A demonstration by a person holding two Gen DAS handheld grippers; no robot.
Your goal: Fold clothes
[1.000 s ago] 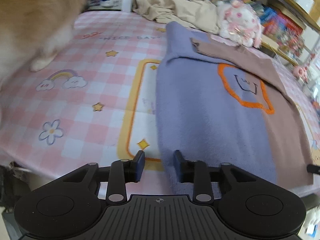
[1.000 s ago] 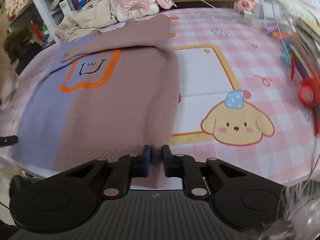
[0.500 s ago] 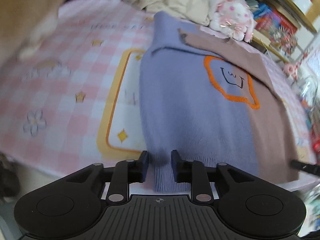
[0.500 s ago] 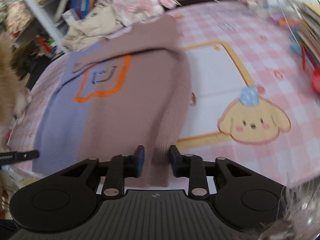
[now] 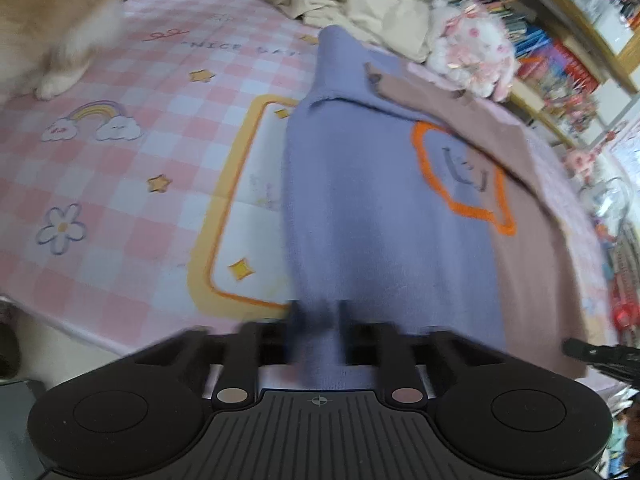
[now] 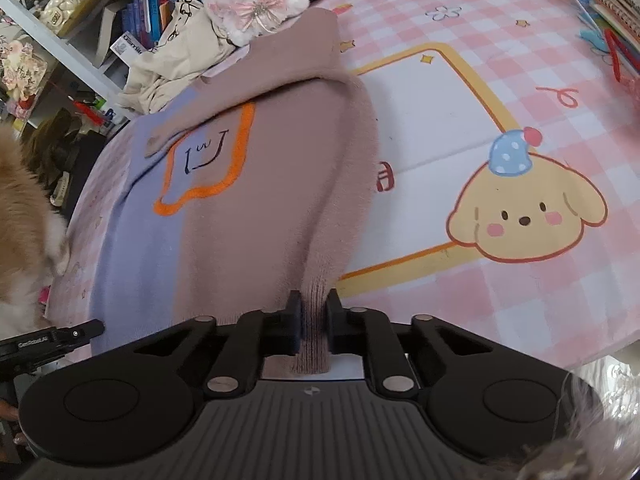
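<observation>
A half-purple, half-brown sweater (image 5: 384, 216) with an orange-outlined face patch lies on the pink checked mat, both sleeves folded across the chest. My left gripper (image 5: 318, 320) is shut on the purple hem corner, which runs up between the fingers. My right gripper (image 6: 314, 312) is shut on the brown hem corner of the sweater (image 6: 256, 216), lifted into a ridge. The right gripper's tip (image 5: 592, 350) shows at the left view's right edge; the left gripper's tip (image 6: 52, 338) shows at the right view's left edge.
A cat (image 5: 52, 28) stands on the mat's far left, also seen in the right wrist view (image 6: 24, 216). A beige garment pile (image 5: 352, 4) and a pink plush toy (image 6: 256, 0) sit behind the sweater. Bookshelves (image 5: 540, 20) line the back. Stationery (image 6: 608, 32) lies at the right.
Both grippers closed on the sweater's bottom hem corners and lifted them, raising the near edge off the mat. The cat shifted slightly at the left.
</observation>
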